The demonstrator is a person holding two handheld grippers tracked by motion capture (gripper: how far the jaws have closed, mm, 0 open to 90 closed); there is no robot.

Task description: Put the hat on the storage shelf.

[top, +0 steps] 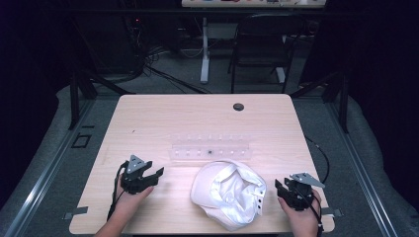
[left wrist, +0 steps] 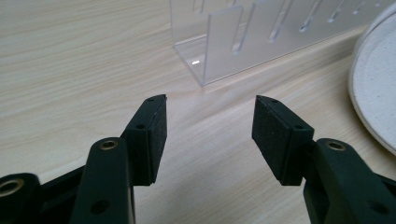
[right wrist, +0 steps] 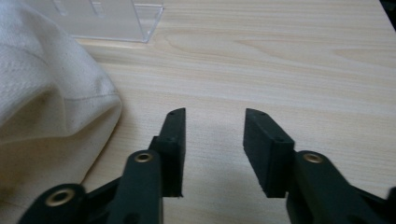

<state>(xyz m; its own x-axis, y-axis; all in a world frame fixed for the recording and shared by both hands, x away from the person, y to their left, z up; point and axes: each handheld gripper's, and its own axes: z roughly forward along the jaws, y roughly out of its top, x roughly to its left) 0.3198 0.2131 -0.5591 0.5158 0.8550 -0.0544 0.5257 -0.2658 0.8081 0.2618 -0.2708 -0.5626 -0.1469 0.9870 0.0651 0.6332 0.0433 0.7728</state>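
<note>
A white cloth cap [top: 230, 192] lies upside down near the table's front edge, between the two hands. Just behind it stands a clear acrylic rack [top: 210, 148] with a row of slots. My left gripper [top: 157, 177] rests to the left of the cap, open, with nothing between its jaws. In the left gripper view the rack's corner [left wrist: 219, 46] lies ahead and the cap's brim [left wrist: 373, 88] is at the right. My right gripper [top: 280, 191] sits right of the cap, open and empty. The cap's fabric [right wrist: 46, 93] bulges at the left of the right gripper view.
The wooden table [top: 148, 118] has a dark cable hole [top: 238, 106] at its back edge. A black chair [top: 262, 39] and a white desk leg [top: 204, 49] stand on the floor beyond. Cables run on the floor at the back left.
</note>
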